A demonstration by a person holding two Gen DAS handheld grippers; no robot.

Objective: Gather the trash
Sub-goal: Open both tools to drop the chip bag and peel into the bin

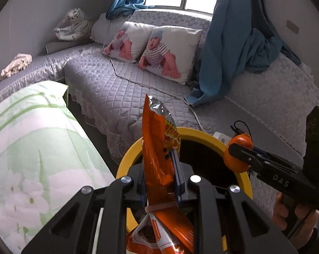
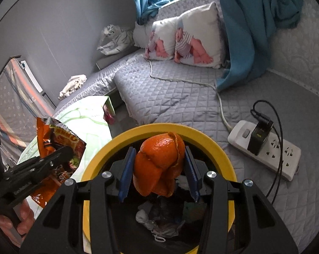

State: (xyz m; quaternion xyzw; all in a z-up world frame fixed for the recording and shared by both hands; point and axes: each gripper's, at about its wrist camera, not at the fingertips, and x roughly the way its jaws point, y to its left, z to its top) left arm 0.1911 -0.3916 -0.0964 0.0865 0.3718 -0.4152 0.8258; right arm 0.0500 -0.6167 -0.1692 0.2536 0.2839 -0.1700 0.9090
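Note:
My left gripper (image 1: 159,156) is shut on an orange snack bag (image 1: 157,148) and holds it upright over the near-left rim of the yellow-rimmed trash bin (image 1: 201,132). My right gripper (image 2: 158,158) is shut on an orange peel (image 2: 159,165) and holds it above the bin's opening (image 2: 159,127). Crumpled paper and wrappers lie inside the bin (image 2: 157,222). In the left wrist view the right gripper (image 1: 233,148) with the peel (image 1: 236,154) hangs over the bin's right rim. In the right wrist view the left gripper (image 2: 64,151) with the bag (image 2: 53,139) is left of the bin.
A grey quilted bed (image 1: 121,89) lies beyond the bin, with two baby-print pillows (image 1: 170,50) and a blue curtain (image 1: 227,53). A white power strip (image 2: 265,150) with a black charger and cables lies right of the bin. A green-white quilt (image 1: 32,148) lies to the left.

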